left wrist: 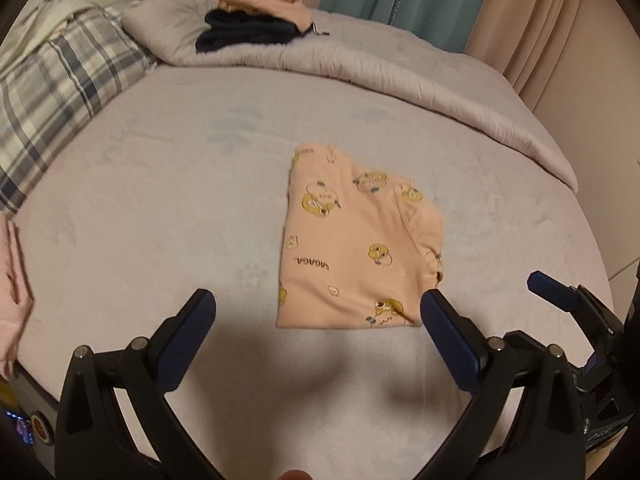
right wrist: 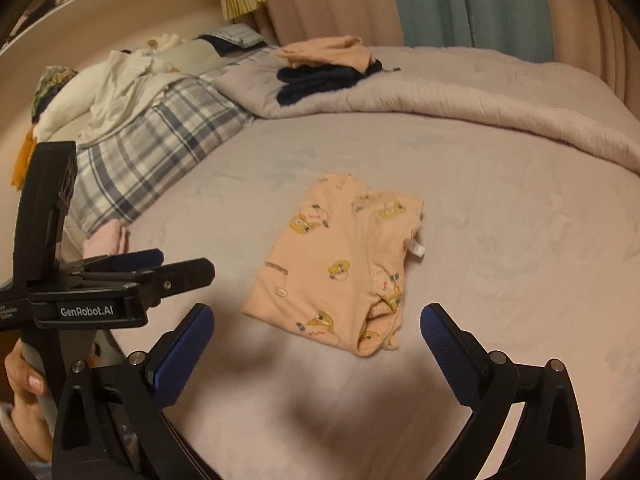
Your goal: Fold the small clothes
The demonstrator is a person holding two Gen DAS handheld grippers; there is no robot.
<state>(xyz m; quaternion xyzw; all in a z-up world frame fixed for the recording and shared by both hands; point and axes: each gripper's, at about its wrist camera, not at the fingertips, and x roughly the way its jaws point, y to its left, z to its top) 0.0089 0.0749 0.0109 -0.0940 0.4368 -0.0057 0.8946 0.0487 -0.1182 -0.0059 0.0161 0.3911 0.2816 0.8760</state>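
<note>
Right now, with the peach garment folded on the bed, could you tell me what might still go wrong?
1. The peach garment is folded unevenly: its near corner bunches open and a white label sticks out, so lifting it may undo the fold.
2. The left gripper and right gripper hang close side by side, jaws wide and empty; they might collide when reaching again.
3. The folded stack rests on a sloping quilt and may topple if more is added.

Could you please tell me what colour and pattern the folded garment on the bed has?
Peach-pink folded garment with yellow cartoon ducks; clearest in the left wrist view.
</note>
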